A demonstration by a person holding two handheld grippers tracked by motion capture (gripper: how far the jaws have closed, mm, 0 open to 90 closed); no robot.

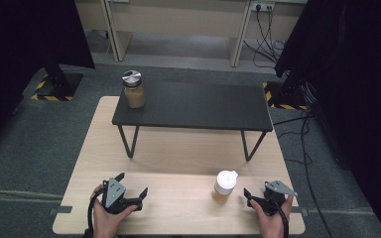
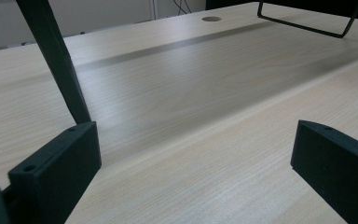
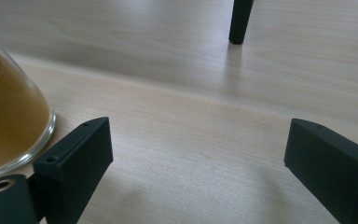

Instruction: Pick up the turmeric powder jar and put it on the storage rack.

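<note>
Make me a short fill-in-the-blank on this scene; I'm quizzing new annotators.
1. The jar with the metal lid stands on the black ____.
2. The jar with the white lid stands nearest the ____ claw.
3. Both claws, including the left claw, are ____, holding nothing.

Missing words: shelf; right; open

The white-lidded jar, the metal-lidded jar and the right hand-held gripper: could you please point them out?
white-lidded jar [image 1: 224,186], high view, on its body.
metal-lidded jar [image 1: 133,90], high view, on its body.
right hand-held gripper [image 1: 250,196], high view, between its jaw tips.
</note>
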